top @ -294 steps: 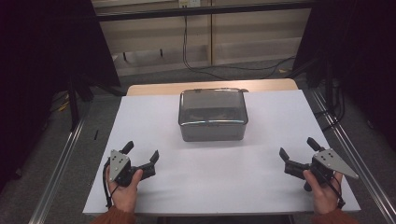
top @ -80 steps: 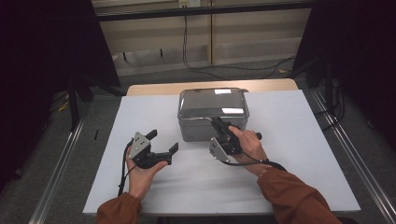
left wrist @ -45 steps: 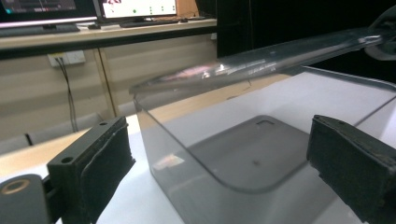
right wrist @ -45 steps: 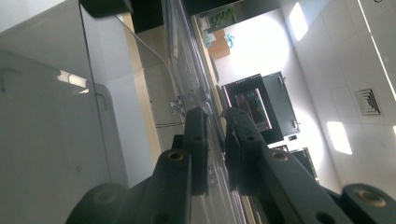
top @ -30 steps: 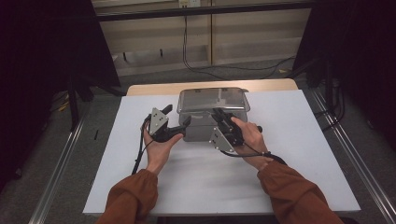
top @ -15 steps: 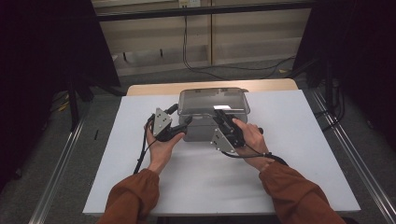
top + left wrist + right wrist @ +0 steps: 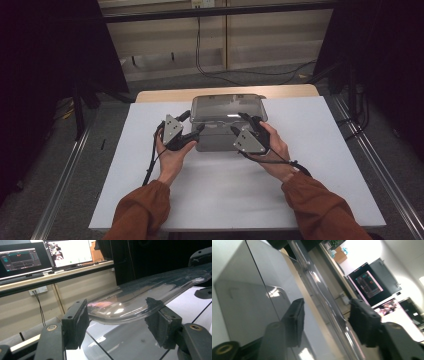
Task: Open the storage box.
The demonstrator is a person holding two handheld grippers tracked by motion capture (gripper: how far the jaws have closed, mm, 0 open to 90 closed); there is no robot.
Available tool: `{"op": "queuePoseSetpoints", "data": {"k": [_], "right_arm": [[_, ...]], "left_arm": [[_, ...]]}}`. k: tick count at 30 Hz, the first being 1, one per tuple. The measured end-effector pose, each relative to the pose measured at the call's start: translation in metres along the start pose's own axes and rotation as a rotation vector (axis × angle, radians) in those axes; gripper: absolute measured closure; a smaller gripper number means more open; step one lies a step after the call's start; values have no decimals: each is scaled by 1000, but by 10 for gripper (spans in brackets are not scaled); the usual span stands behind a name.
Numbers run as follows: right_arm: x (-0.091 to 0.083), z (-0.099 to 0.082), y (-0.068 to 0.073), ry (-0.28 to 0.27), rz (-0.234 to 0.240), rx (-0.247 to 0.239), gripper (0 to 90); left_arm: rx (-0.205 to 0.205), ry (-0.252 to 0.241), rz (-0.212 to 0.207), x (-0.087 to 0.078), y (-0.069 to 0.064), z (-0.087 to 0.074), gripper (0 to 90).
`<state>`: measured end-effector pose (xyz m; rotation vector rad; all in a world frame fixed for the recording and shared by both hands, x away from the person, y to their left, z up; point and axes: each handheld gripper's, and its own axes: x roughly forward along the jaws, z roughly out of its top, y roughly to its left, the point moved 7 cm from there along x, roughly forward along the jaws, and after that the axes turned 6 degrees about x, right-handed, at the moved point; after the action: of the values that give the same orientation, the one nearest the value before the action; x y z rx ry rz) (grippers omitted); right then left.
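At the centre of the high view, the grey box [image 7: 227, 131] is now flanked by both tools, brought in from the bench edges. The left tool [image 7: 196, 131] and right tool [image 7: 239, 125] are spread around the clear lid [image 7: 228, 107], unclenched; lifting seems imminent.

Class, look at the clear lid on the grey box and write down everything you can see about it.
The lid is thin, clear, glossy plastic with rounded corners and a flanged rim. It sits on a grey metal-looking box at the white table's far middle. The left hand-held gripper and right hand-held gripper each straddle its near rim with jaws open, not yet clamped.
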<state>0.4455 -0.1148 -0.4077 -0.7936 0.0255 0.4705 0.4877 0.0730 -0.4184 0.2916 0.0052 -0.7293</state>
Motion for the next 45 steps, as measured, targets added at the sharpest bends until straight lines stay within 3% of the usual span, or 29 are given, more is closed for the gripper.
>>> {"op": "queuePoseSetpoints", "data": {"k": [7, 11, 16, 20, 27, 31, 45], "right_arm": [[0, -4, -5, -5, 30, 107, 330], [-1, -5, -8, -12, 50, 174, 313], [-3, -9, -12, -10, 101, 287, 199], [-4, -16, -18, -3, 108, 355, 157], [-4, -27, -25, 1, 115, 413, 29], [-4, -32, -29, 9, 108, 430, 58], [-5, -48, -46, 6, 109, 517, 187]], "left_arm": [[-11, 5, 1, 1, 1, -1, 351], [-8, 4, -2, 1, 0, -1, 351], [-9, 5, 1, 2, 1, -2, 358], [-5, 11, 1, 2, 2, -3, 361], [-12, 12, -3, 3, 2, -3, 363], [-36, 8, -4, 3, 2, -4, 363], [-31, 7, 7, 2, 2, -2, 367]]}}
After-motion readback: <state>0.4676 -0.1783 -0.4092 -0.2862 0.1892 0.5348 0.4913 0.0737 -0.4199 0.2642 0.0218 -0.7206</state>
